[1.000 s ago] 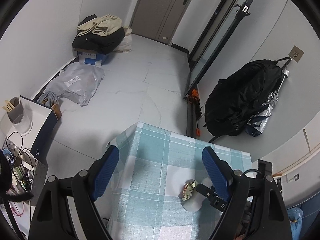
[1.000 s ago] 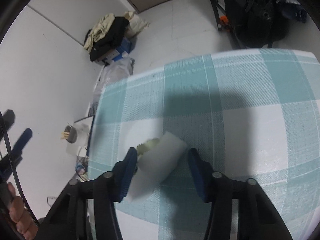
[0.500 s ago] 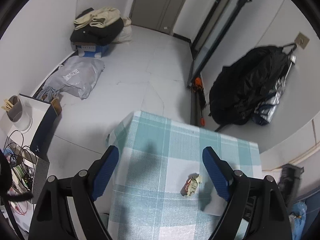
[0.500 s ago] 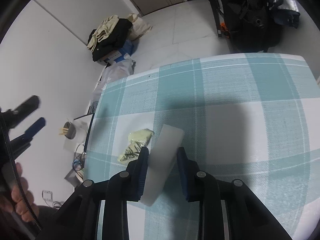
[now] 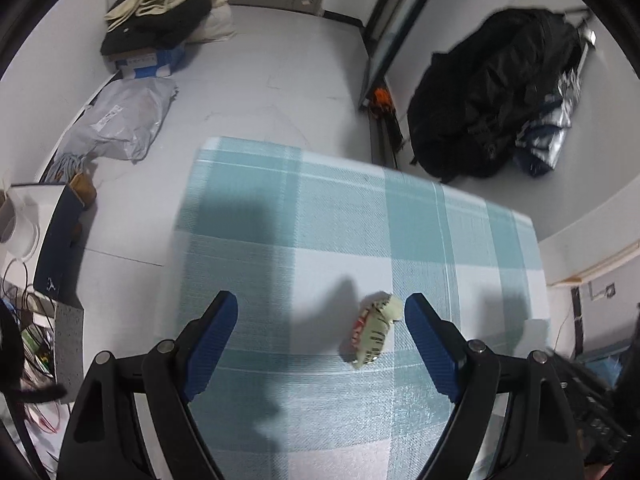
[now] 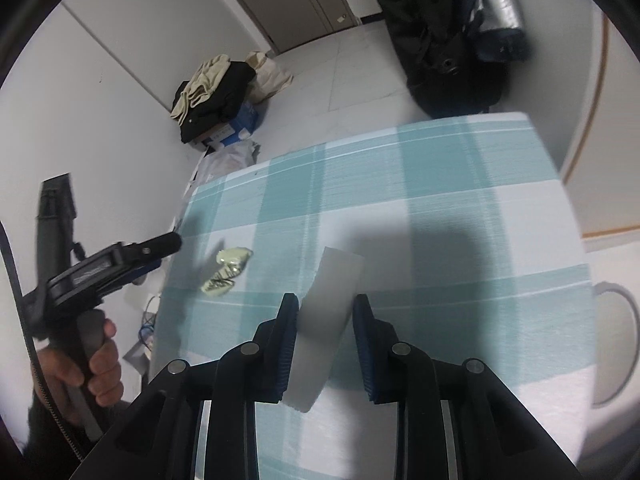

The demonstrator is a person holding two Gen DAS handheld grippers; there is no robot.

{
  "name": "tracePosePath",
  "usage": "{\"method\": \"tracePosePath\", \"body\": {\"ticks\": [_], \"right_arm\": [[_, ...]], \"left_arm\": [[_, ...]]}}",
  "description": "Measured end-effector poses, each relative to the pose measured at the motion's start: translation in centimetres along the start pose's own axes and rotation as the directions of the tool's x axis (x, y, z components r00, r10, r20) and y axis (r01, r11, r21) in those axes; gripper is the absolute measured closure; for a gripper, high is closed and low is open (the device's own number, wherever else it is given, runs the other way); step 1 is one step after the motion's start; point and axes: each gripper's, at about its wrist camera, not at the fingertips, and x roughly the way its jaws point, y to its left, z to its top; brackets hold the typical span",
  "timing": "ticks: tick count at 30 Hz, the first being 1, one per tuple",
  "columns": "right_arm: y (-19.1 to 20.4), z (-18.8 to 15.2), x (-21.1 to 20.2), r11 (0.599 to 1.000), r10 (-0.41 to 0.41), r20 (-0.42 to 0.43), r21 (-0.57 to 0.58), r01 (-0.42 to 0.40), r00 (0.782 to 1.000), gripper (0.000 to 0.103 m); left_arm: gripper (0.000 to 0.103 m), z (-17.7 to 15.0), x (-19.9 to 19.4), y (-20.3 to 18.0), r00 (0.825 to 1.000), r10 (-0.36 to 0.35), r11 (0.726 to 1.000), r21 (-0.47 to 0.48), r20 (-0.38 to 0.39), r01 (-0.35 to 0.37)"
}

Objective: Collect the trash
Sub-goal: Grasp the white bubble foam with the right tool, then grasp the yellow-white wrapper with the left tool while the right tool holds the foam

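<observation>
Since a second ago, right gripper [image 6: 325, 306] closed from a wide straddle onto the white paper strip [image 6: 328, 312] and lifted it off the checked tablecloth [image 6: 460, 184]; left gripper [image 5: 320, 312] dropped lower over the cloth, crumpled wrapper [image 5: 370, 332] now between its blue fingers [image 5: 212, 340].

Wrapper lay flat on the tablecloth, pale green with red and black print, closer to the right-hand finger than the left-hand one, touching neither. Left jaws stood wide apart, holding nothing. Paper strip stuck out forward from the right gripper, pinched near its lower end, blurred, its far end above the cloth and to the right of the wrapper. In the right wrist view a hand [image 6: 94, 364] gripped the left tool's handle, off the cloth's left edge. Beyond the cloth's far edge: black backpack [image 5: 488, 92] against the wall, clothes pile [image 5: 160, 12] on a box, grey plastic bag [image 5: 120, 120] on the floor.
</observation>
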Motion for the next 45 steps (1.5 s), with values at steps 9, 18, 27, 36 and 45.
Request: {"method": "tracePosePath", "body": {"ticks": [9,18,27,36,45], "right_arm": [[-2.2,-1.2,-1.3,1.0,0.004,0.021,-0.011,-0.004,1.0,0.076],[-4.4,-1.9,-0.2,0.999,0.017,-0.037,0.045,-0.015,0.999,0.076],[-5.1,-2.1,0.4,0.997,0.035,-0.062,0.072,-0.031,0.997,0.076],[-4.6,-2.1,1.0,0.999,0.025,-0.078,0.05,-0.021,0.997,0.071],[-3.7,-2.3,1.2,0.999,-0.052,-0.075,-0.019,0.05,0.996,0.071]], "left_arm": [[0.02,-0.9,1.7,-1.8,0.997,0.045,0.993,0.111,-0.055,-0.039],[0.038,-1.1,2.0,-2.7,0.997,0.069,0.983,0.172,-0.033,-0.063],[0.072,-1.1,2.2,-3.4,0.998,0.052,0.978,0.205,-0.026,-0.046],[0.081,-1.1,2.1,-2.9,0.999,0.004,0.983,0.181,-0.051,0.005],[0.081,-1.0,1.9,-2.4,0.997,-0.033,0.987,0.153,-0.066,0.043]]}}
